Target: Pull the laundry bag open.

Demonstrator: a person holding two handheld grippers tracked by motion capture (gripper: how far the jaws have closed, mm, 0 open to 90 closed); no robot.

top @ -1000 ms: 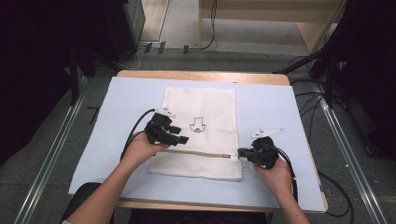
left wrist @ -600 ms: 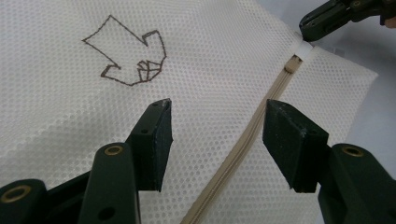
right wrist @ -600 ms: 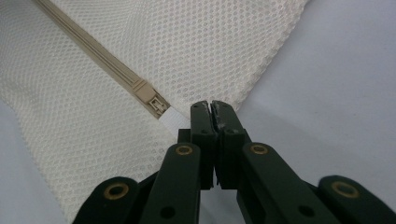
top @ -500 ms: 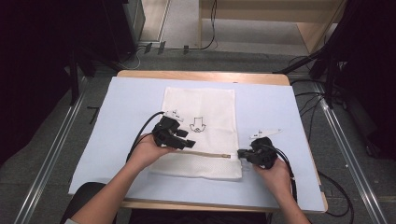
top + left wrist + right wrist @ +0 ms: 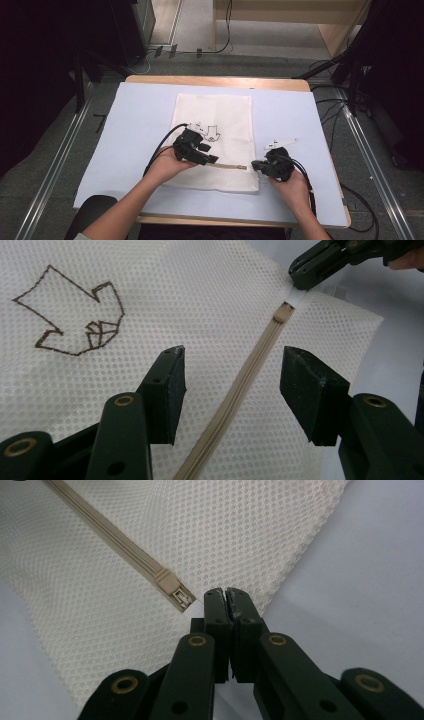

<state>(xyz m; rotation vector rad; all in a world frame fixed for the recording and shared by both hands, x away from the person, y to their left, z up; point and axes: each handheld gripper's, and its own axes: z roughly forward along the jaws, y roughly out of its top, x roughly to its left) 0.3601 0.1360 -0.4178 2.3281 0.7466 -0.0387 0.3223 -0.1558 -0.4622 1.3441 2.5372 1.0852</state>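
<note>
- Cream-white mesh fabric bag [image 5: 214, 142] lying flat on the pale blue sheet covering the wooden bench [image 5: 140, 120], brown outline drawing [image 5: 75, 322] stitched near its middle.
- Beige zipper [image 5: 240, 390] running across the bag's near part, its slider [image 5: 175, 592] at the end toward the bag's right corner.
- Left hand-held gripper [image 5: 232, 387] hovering low over the bag, jaws spread wide and straddling the zipper line, pads clear of the teeth on either side; nothing gripped.
- Right hand-held gripper [image 5: 229, 602] with jaws pressed together at the bag's right corner, pinched on the small white tab [image 5: 299, 296] at the zipper's end, just beside the slider.
- Same white tab seen in the left gripper view, held in the tips of the right hand-held gripper beyond the slider.
- In the high view, left hand-held gripper [image 5: 212, 159] at the zipper's left end, right hand-held gripper [image 5: 256, 164] at its right end, the two well apart with the zipper stretched between them.
</note>
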